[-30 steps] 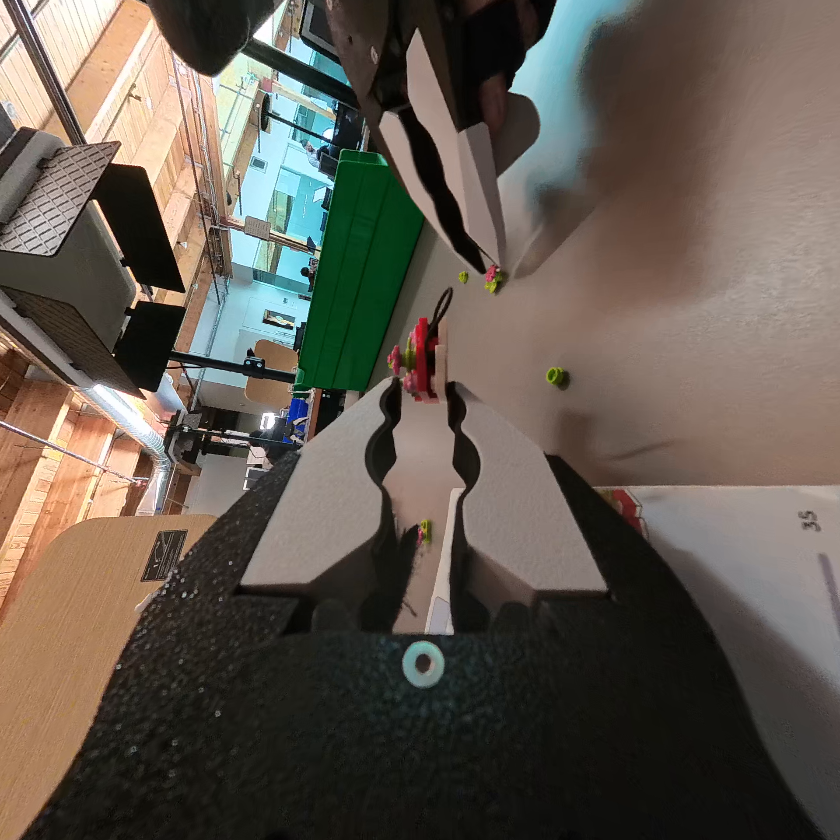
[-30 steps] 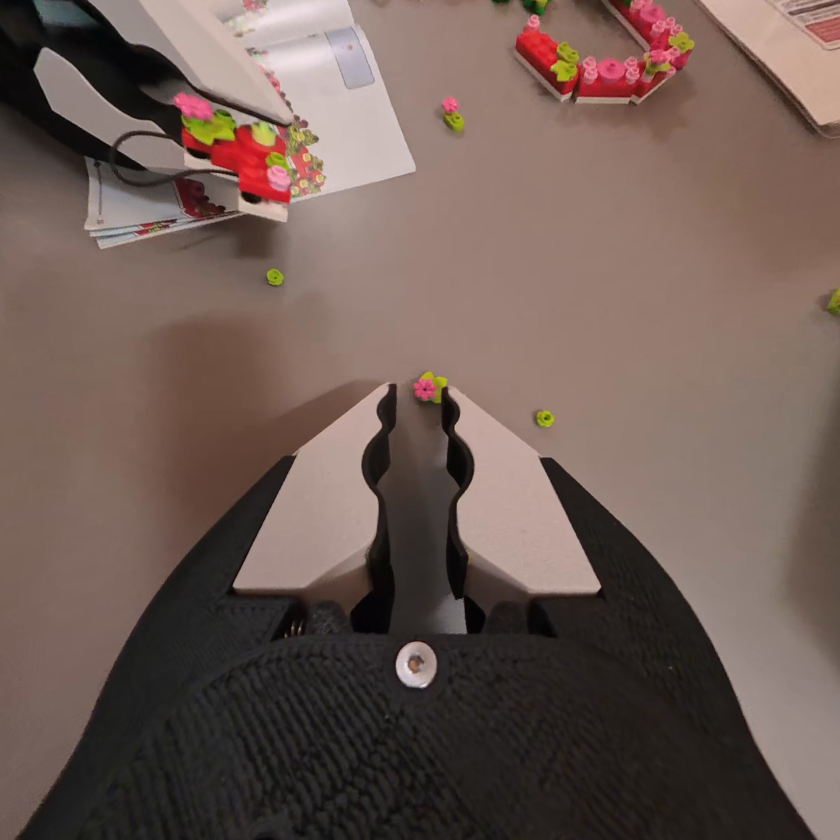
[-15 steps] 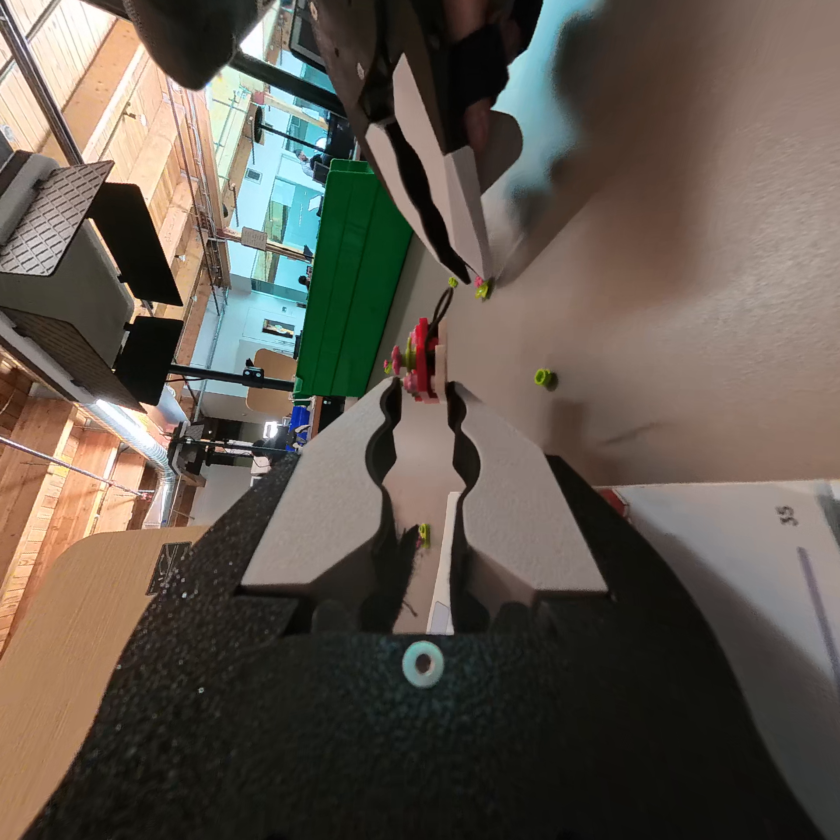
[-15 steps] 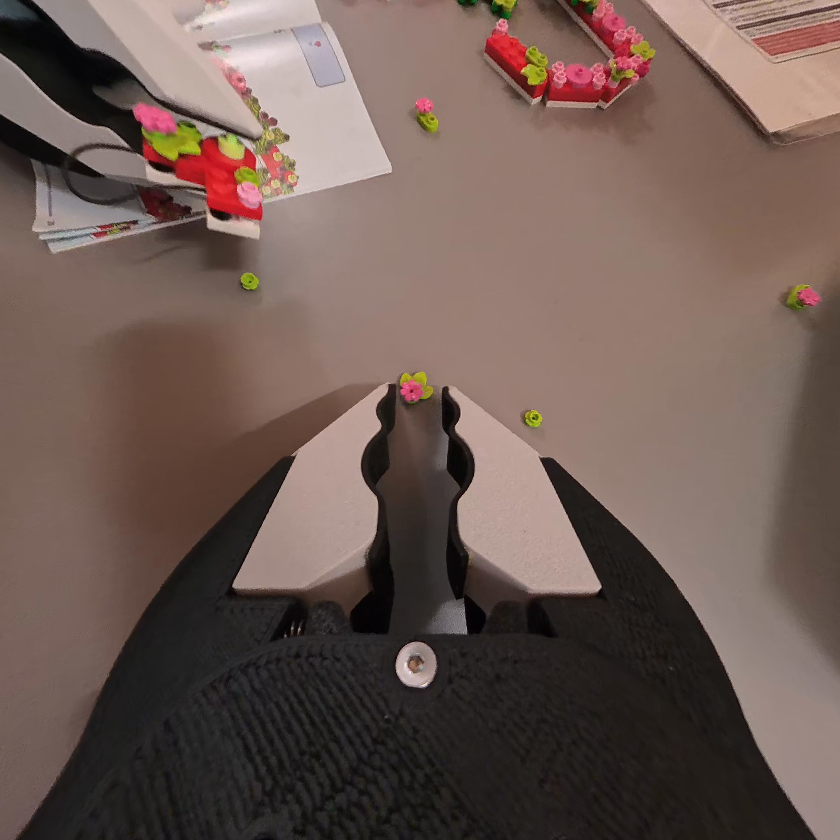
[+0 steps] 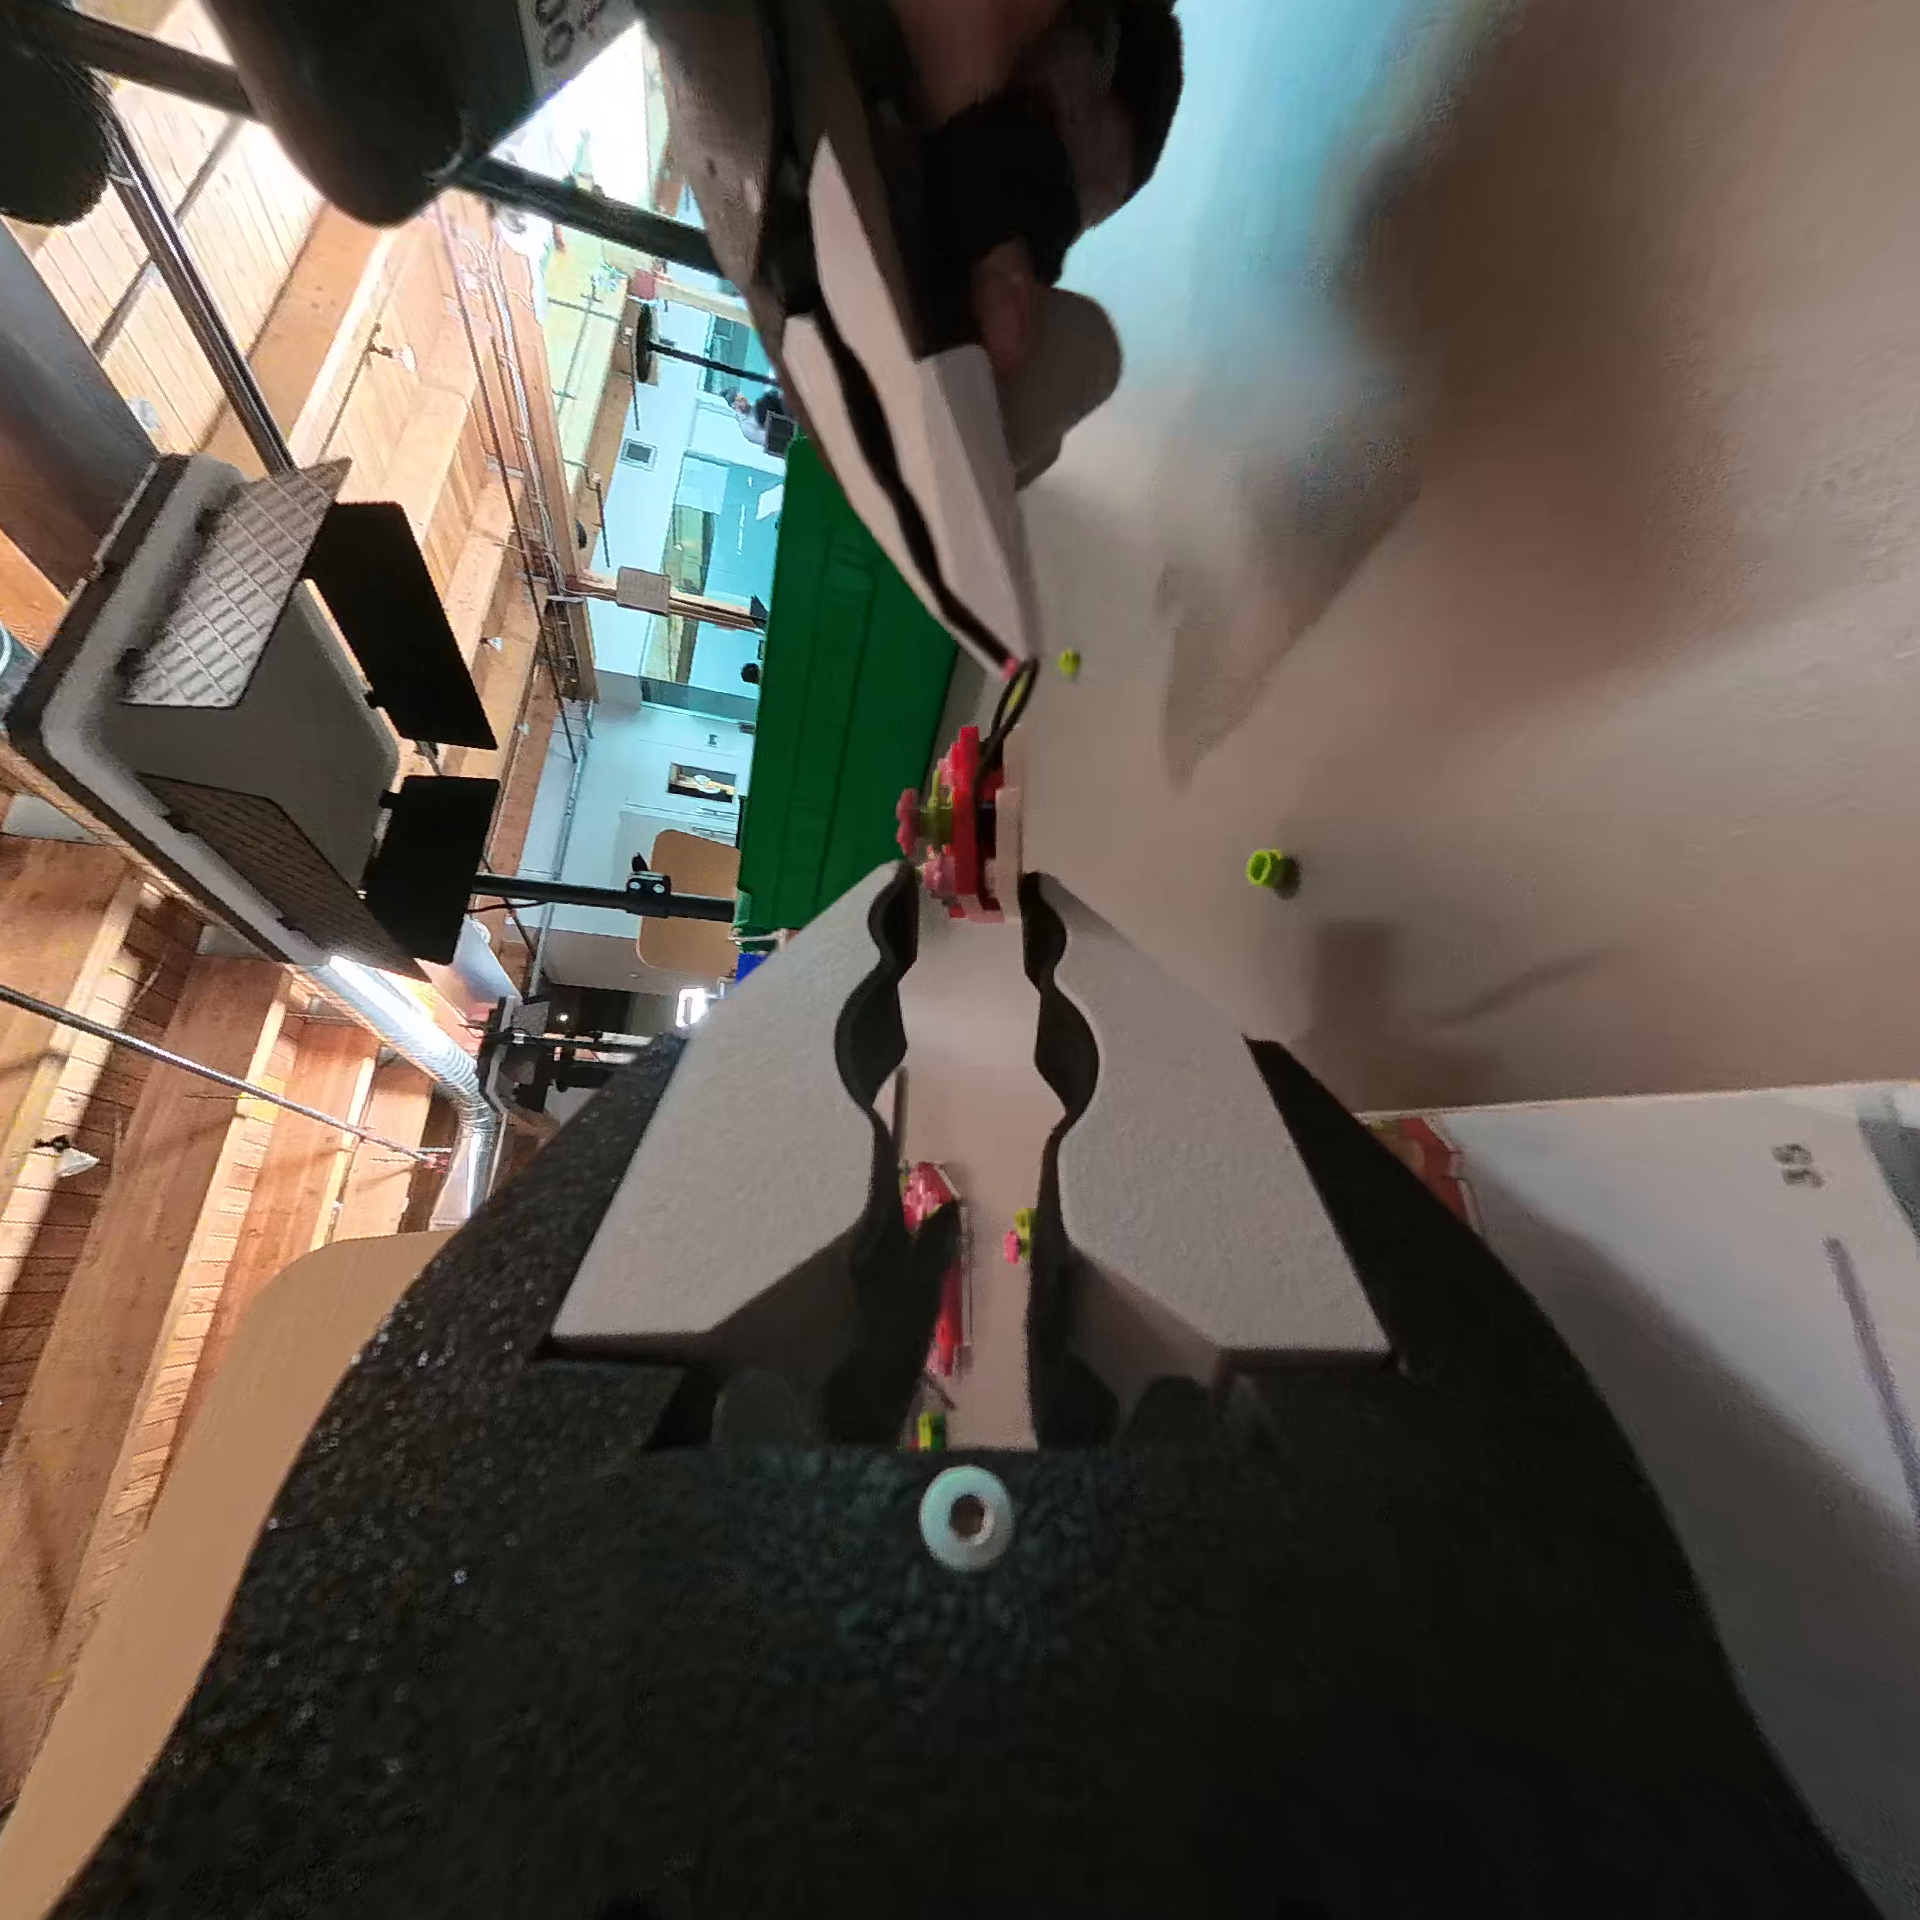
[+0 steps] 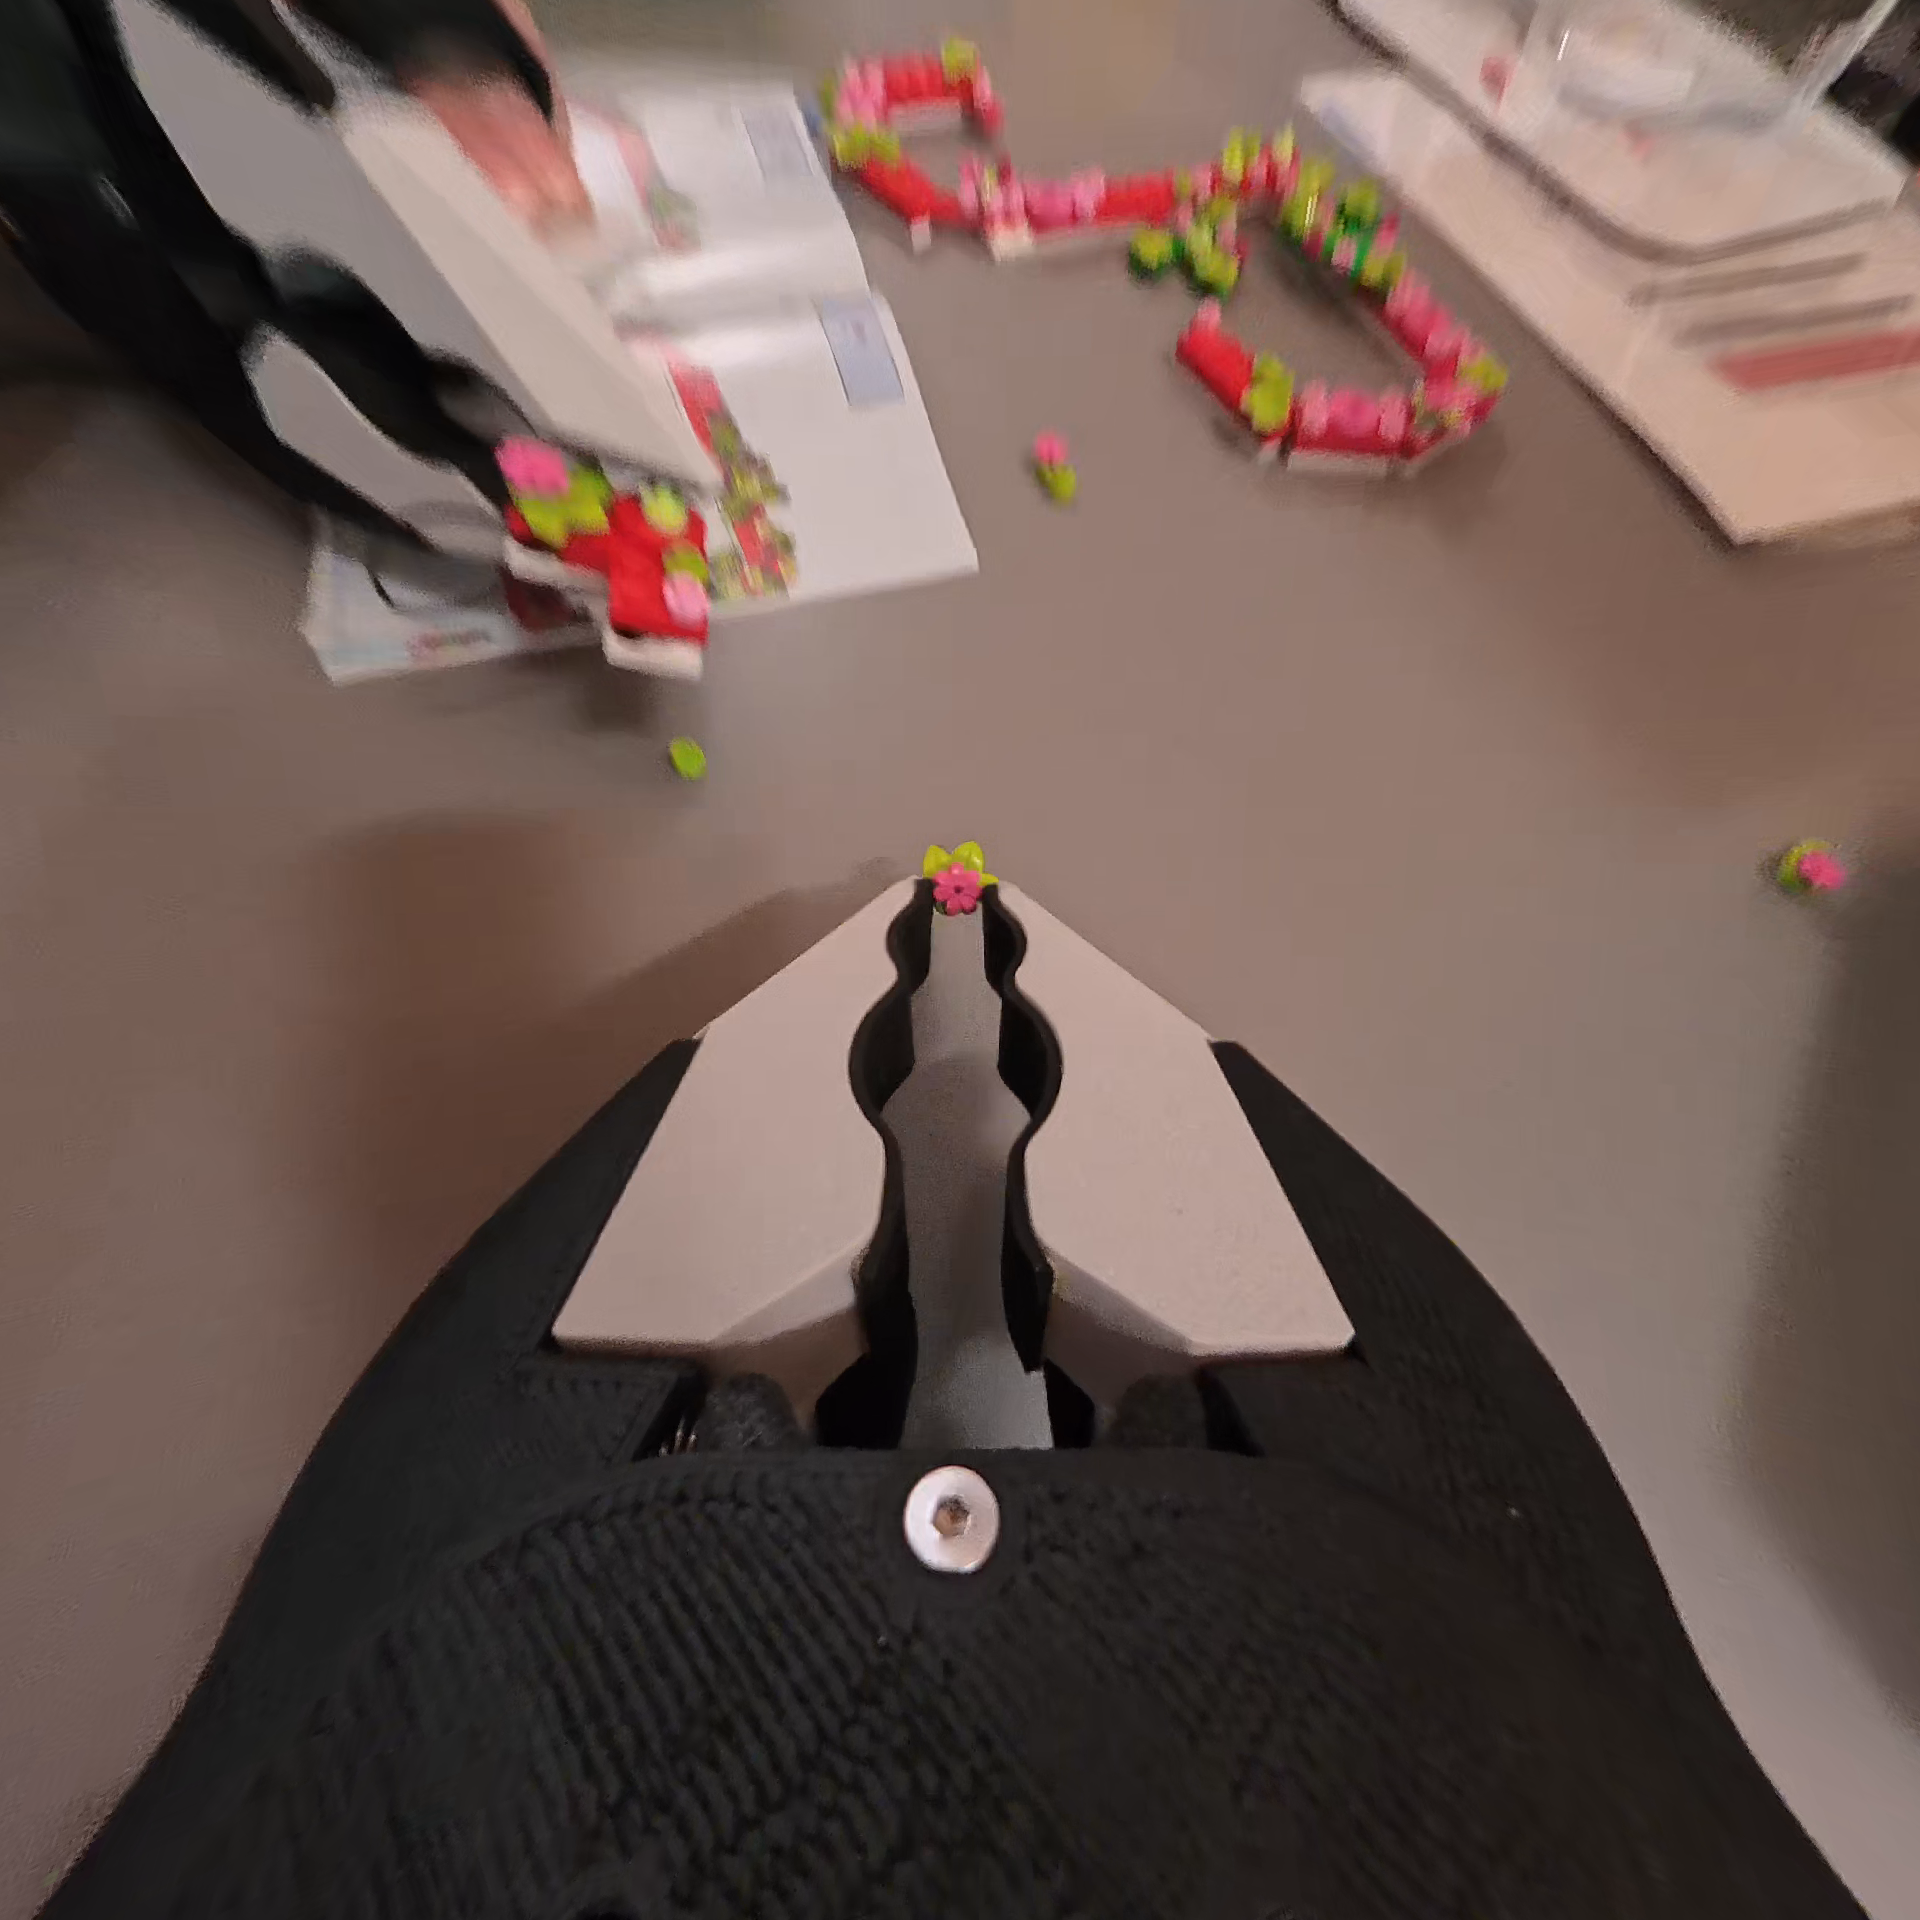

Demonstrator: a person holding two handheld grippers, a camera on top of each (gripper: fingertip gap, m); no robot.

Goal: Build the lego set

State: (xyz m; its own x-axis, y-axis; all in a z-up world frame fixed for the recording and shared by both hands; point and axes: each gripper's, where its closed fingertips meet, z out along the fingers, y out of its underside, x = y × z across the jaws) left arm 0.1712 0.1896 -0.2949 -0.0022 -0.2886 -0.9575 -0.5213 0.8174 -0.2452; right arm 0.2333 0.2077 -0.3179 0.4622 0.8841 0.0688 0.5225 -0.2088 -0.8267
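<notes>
My left gripper (image 5: 964, 883) is shut on a small red and white lego section with pink flowers and green leaves (image 5: 961, 831); it also shows in the right wrist view (image 6: 623, 561), held above the table at the left. My right gripper (image 6: 956, 896) is shut on a small pink flower on a lime green leaf piece (image 6: 956, 881), lifted off the grey table. In the left wrist view the right gripper (image 5: 1013, 660) hangs just beyond the held section. A larger red, pink and green lego chain (image 6: 1330, 343) lies at the back.
An open instruction booklet (image 6: 831, 416) lies under the left gripper. Loose pieces lie about: a lime stud (image 6: 687, 757), a flower piece (image 6: 1054, 465), another flower (image 6: 1810, 869). White paper and a clear tray (image 6: 1683, 270) lie at the back right. A green bin (image 5: 842, 707) stands behind.
My right gripper closed on the flower and leaf piece and lifted it off the table, moving toward the left gripper. The left gripper kept its hold on the red section.
</notes>
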